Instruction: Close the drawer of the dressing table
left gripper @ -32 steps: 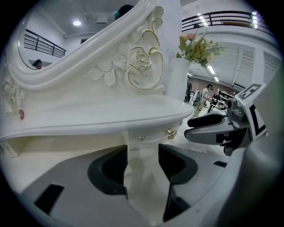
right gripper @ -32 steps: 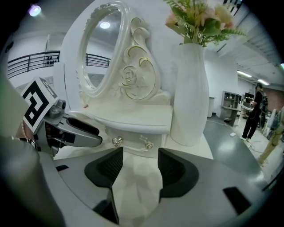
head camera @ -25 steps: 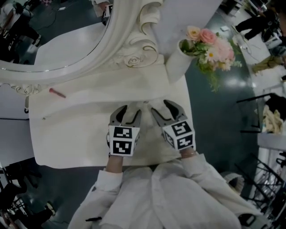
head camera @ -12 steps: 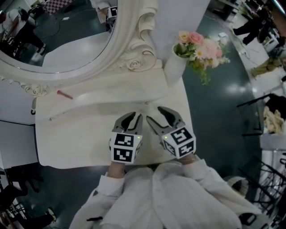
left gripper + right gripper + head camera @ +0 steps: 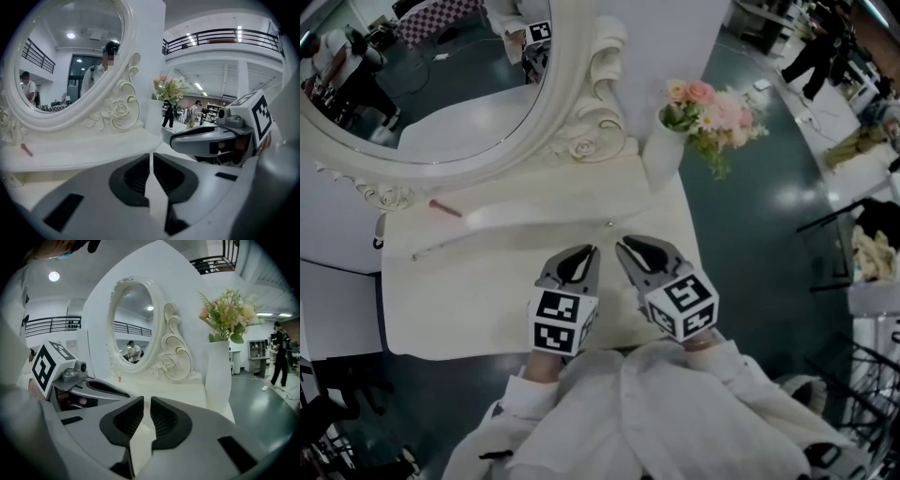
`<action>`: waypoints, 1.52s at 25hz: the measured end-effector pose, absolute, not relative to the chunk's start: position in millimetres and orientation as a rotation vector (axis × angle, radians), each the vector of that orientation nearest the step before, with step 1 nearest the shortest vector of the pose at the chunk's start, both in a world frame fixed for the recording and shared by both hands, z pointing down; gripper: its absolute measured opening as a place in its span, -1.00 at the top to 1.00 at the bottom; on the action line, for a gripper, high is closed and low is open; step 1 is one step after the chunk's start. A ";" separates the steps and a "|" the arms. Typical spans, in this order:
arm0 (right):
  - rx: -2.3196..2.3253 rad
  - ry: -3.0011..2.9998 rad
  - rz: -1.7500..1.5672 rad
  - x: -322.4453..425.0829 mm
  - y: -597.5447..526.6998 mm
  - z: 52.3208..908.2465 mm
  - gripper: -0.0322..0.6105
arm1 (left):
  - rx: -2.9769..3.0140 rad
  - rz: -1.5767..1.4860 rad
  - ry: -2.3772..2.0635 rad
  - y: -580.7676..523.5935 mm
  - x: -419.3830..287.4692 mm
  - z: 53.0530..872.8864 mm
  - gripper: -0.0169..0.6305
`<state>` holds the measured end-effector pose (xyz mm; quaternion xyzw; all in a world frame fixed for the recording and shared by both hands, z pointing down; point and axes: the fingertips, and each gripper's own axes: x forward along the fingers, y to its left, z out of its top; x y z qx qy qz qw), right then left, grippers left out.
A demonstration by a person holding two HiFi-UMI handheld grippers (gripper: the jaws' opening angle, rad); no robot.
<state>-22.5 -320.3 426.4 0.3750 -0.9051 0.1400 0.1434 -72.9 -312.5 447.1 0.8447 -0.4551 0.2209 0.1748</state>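
Note:
The white dressing table [image 5: 469,309] fills the middle of the head view, and I see no drawer standing out from it. A small knob [image 5: 609,223] sits on the low step under the mirror. Both grippers hang side by side over the table's front half, clear of the surface. My left gripper [image 5: 584,253] [image 5: 150,157] is closing: its pads are almost together with nothing between them. My right gripper [image 5: 626,247] [image 5: 145,404] is also closing, with a narrow empty gap still showing between its pads.
An oval mirror [image 5: 441,94] in a carved white frame stands at the table's back. A white vase of pink flowers [image 5: 661,155] stands at the back right corner. A small red stick [image 5: 445,208] lies at the back left. Dark floor surrounds the table.
Both grippers have risen and drawn back toward the table's front edge. Their jaws, wide open a second ago, have come nearly together, the left first.

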 end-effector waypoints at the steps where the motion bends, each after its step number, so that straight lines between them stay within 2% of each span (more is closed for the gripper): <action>1: 1.076 -2.615 0.399 -22.8 -318.9 424.3 0.78 | 2.405 0.624 -1.284 -312.0 -71.7 444.5 0.87; 6: 1.040 -2.623 0.431 -20.1 -312.5 420.6 0.88 | 2.424 0.645 -1.227 -306.0 -63.2 440.5 0.90; 25: 1.016 -2.716 0.343 -17.9 -297.8 394.0 0.88 | 2.474 0.619 -1.175 -296.3 -43.0 434.3 0.91; 38: 1.015 -2.656 0.351 -13.5 -293.8 411.9 0.88 | 2.465 0.628 -1.119 -287.5 -37.3 442.5 0.91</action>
